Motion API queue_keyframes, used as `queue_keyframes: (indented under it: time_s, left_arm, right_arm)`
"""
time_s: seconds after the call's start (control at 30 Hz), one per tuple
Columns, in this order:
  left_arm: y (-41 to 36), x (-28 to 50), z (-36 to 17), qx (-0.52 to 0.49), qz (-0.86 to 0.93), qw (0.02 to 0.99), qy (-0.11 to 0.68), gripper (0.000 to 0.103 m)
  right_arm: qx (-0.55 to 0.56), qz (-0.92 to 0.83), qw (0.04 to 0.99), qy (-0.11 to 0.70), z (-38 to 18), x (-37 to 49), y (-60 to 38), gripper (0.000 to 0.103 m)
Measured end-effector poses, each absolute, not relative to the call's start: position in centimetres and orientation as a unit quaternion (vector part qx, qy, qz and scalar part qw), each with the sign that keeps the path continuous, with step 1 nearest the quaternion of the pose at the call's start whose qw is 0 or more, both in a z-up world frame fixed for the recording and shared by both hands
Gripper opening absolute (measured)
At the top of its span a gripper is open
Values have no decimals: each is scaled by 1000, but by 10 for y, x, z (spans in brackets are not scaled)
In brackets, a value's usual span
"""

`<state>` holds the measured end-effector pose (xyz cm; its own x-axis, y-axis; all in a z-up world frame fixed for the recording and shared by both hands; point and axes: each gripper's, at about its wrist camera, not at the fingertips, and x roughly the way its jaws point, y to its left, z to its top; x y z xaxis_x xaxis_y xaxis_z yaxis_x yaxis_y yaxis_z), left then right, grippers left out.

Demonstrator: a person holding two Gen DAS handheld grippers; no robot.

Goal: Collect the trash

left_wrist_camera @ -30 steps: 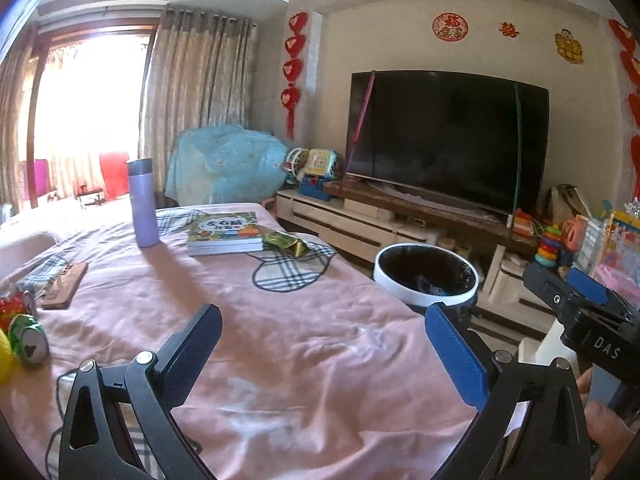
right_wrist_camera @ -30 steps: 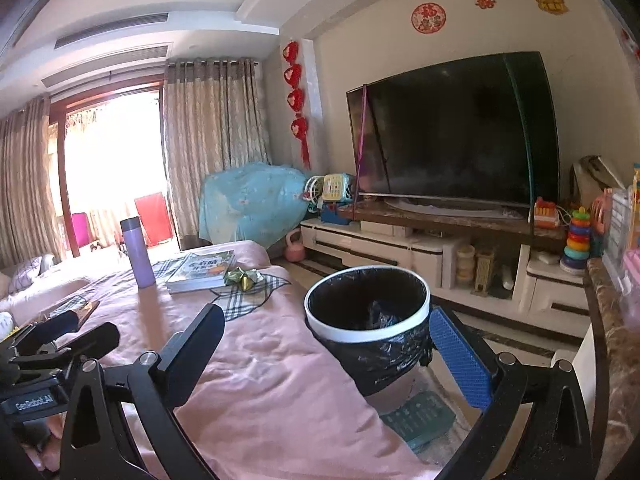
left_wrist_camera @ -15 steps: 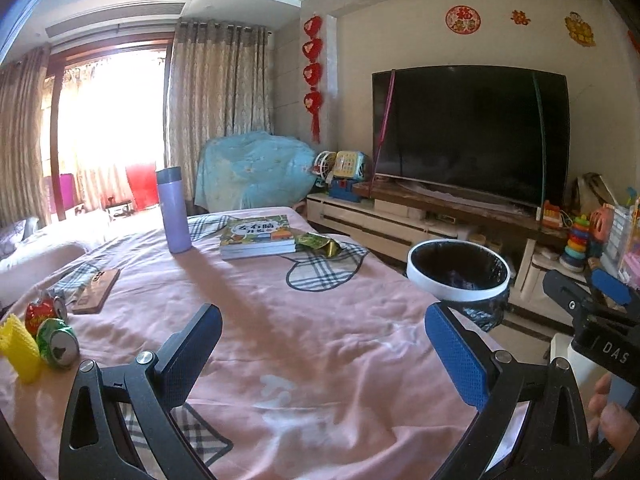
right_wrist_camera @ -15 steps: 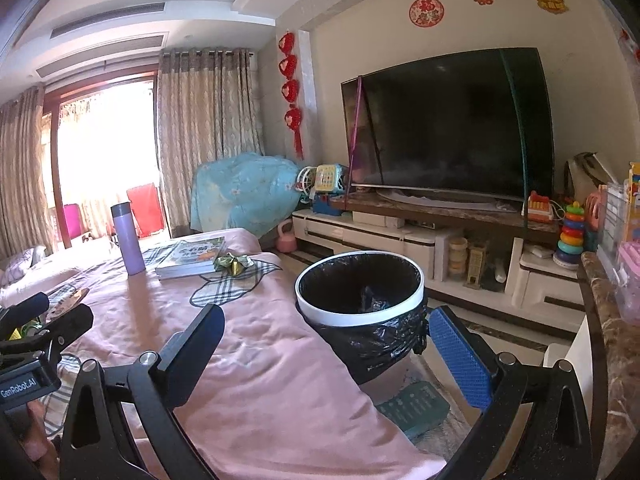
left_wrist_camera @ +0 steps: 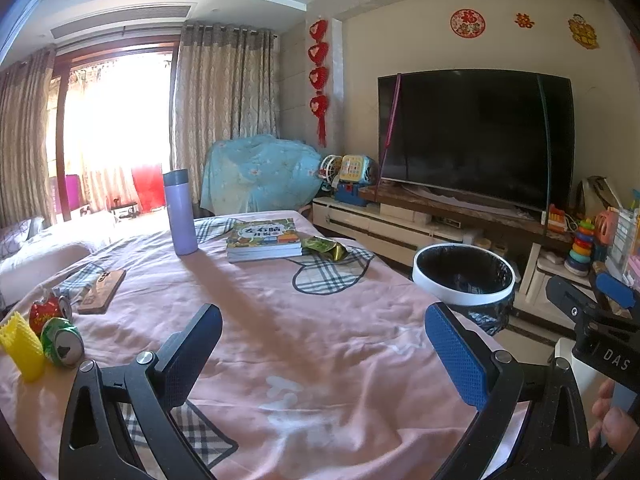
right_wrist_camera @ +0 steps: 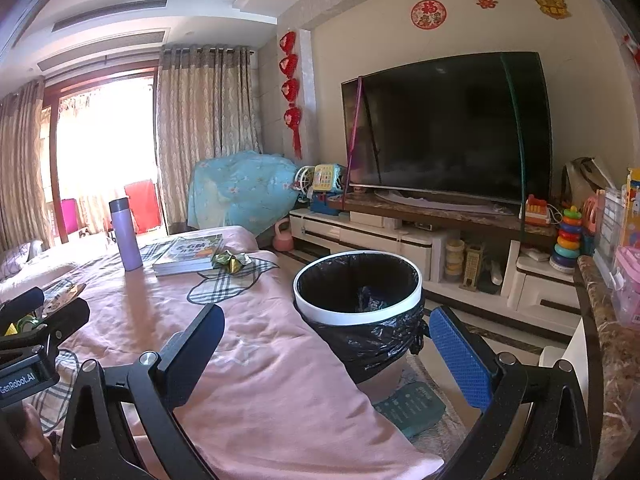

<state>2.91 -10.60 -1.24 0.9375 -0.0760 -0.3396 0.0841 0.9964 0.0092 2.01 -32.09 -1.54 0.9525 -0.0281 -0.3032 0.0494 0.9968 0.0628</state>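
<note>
Pink cloth (left_wrist_camera: 304, 320) covers the table in front of me, and the bin (right_wrist_camera: 358, 280) with its black liner stands just off its right edge. Left gripper (left_wrist_camera: 324, 344) hangs over the cloth, jaws wide, nothing in them. Right gripper (right_wrist_camera: 326, 344) is the same, wide and empty, near the bin. Far from the bin, two crushed cans (left_wrist_camera: 56, 328) and a yellow piece (left_wrist_camera: 22, 350) lie together; a crumpled wrapper (left_wrist_camera: 324, 246) touches the book (left_wrist_camera: 264, 238).
</note>
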Motion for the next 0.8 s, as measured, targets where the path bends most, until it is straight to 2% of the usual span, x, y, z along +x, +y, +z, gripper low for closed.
queue_keyframes:
  time_s: [0.8]
  left_arm:
    - [-103, 26, -18, 18, -35, 987, 157, 102]
  right_arm:
    - [30, -23, 989, 145, -13, 18, -319, 103]
